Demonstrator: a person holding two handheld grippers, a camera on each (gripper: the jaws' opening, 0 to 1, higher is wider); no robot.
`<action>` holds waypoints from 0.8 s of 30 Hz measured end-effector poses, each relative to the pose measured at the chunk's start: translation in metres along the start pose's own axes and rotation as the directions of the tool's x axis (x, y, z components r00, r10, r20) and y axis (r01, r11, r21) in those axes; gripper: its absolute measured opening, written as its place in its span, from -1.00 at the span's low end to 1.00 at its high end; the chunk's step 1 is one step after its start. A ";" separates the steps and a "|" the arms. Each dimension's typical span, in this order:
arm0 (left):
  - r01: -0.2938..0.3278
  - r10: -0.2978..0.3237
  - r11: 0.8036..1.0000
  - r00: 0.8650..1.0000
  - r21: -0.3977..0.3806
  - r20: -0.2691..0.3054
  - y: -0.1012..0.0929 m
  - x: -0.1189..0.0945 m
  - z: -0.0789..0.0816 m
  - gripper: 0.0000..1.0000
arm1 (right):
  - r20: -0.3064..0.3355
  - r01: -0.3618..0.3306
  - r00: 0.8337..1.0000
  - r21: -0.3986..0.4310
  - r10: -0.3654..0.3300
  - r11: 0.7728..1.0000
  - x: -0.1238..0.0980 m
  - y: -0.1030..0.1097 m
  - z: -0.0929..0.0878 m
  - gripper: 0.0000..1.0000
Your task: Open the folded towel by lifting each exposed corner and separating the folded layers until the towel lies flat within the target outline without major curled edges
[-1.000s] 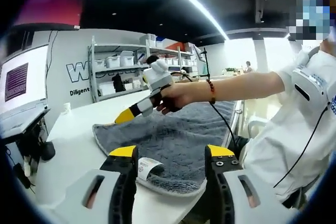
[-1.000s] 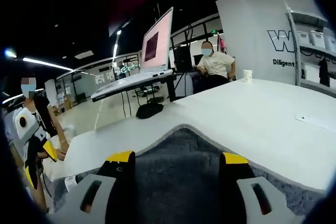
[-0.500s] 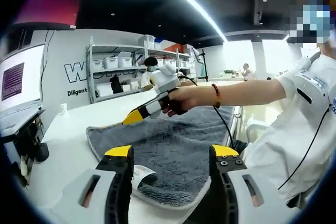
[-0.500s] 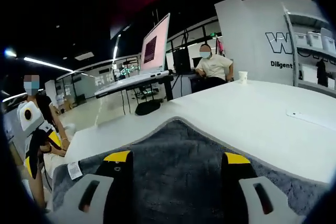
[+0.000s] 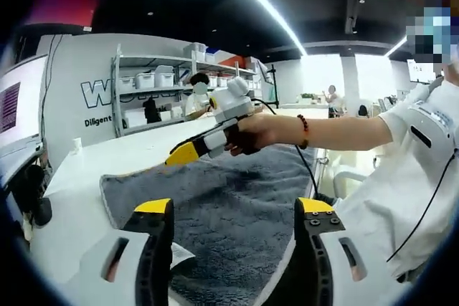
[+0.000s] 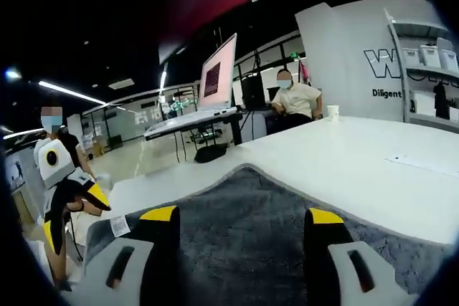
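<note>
The grey towel (image 5: pixel 229 198) is lying spread across the white worktop (image 5: pixel 79 177), its white label (image 6: pixel 118 226) showing near one edge. The left tool (image 5: pixel 234 209) is hovering over the towel's near end with jaws standing wide apart and gripping nothing. The right tool (image 6: pixel 242 216) is likewise hanging wide open above the towel's far corner, a hand (image 5: pixel 252 132) holding it.

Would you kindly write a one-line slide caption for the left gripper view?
Open left tongs over a grey towel on a white table, with the right tongs hovering above its far edge.
</note>
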State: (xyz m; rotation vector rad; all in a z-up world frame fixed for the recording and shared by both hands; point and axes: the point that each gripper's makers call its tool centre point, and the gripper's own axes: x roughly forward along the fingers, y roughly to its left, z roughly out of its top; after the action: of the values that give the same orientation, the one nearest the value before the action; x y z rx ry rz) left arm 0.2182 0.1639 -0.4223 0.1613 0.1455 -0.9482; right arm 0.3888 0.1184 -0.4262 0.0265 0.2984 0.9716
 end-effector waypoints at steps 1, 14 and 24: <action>0.000 0.000 1.000 1.000 -0.001 0.002 0.000 0.002 0.001 0.35 | 0.004 0.000 1.000 -0.002 0.000 1.000 -0.001 0.000 0.000 0.38; -0.010 0.010 0.999 0.999 -0.030 0.030 0.000 0.024 0.008 0.37 | 0.039 -0.007 0.999 -0.030 0.008 1.000 -0.025 0.002 0.001 0.44; 0.009 -0.008 0.999 0.999 -0.044 0.038 -0.004 0.040 0.014 0.39 | 0.053 0.006 0.999 -0.058 -0.003 0.998 -0.050 -0.002 0.001 0.49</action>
State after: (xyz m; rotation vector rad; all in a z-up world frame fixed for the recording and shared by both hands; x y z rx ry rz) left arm 0.2386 0.1272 -0.4168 0.1022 0.1316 -0.9552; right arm 0.3648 0.0765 -0.4140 -0.0017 0.2215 0.9730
